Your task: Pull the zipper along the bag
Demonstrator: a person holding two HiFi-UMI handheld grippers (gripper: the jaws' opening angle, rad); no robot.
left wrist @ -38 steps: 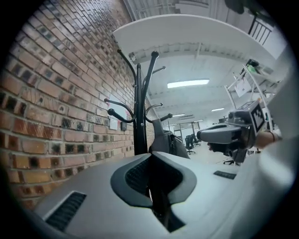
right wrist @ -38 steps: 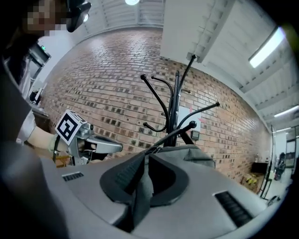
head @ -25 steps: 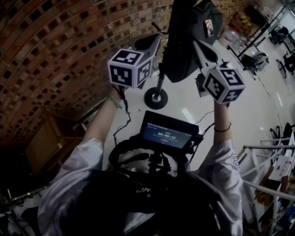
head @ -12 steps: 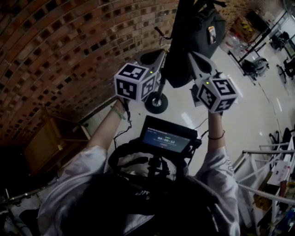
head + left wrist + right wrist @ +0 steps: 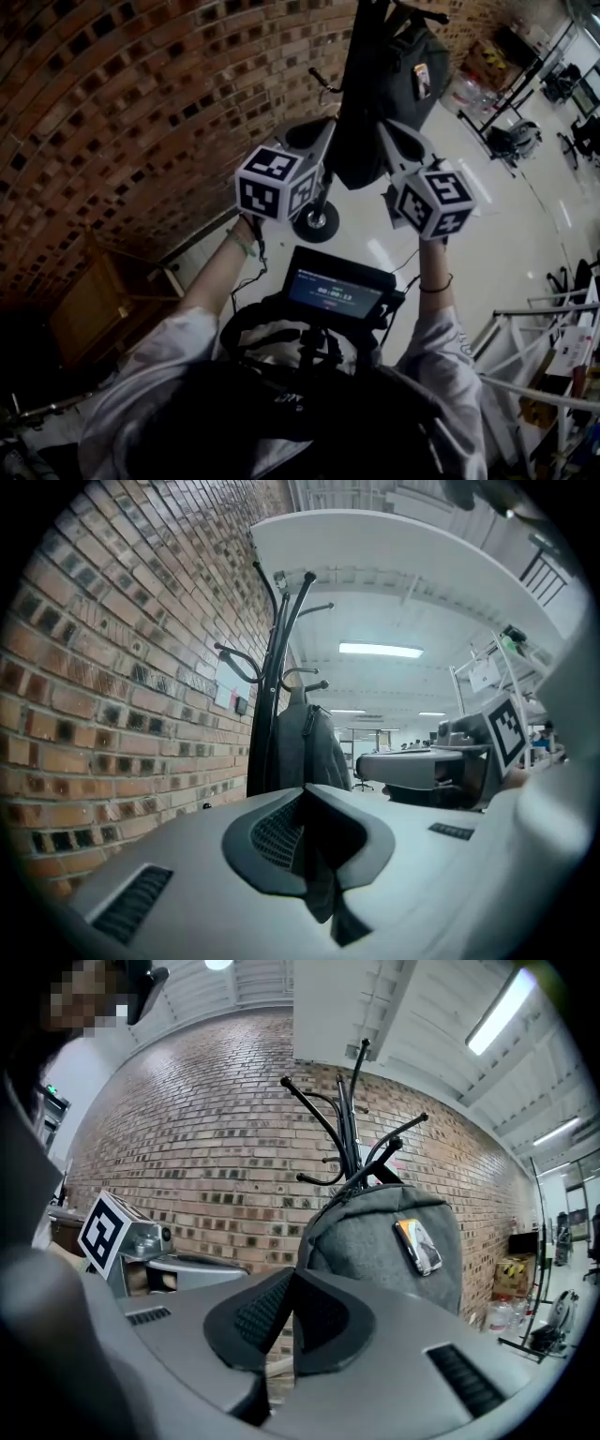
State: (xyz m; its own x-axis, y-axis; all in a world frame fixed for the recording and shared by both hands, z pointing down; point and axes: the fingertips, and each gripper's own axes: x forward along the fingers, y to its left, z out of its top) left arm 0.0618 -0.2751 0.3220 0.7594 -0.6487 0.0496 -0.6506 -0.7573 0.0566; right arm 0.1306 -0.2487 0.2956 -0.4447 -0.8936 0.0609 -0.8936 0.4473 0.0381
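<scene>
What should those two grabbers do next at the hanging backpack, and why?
Probably open the right gripper and ease it toward the zipper on the grey backpack. Both it and the left gripper are shut on nothing, short of the backpack hanging from the coat rack, so nothing grips the zipper yet.

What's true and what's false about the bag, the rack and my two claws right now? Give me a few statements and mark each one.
1. The grey bag hangs on a black coat rack. True.
2. The wall behind the rack is plain white plaster. False: it is a brick wall.
3. The right claw is shut with nothing in it. True.
4. The left claw grips the bag's zipper. False: it is shut on nothing, with the bag ahead of it.
5. The bag has a small patch on its side. True.
</scene>
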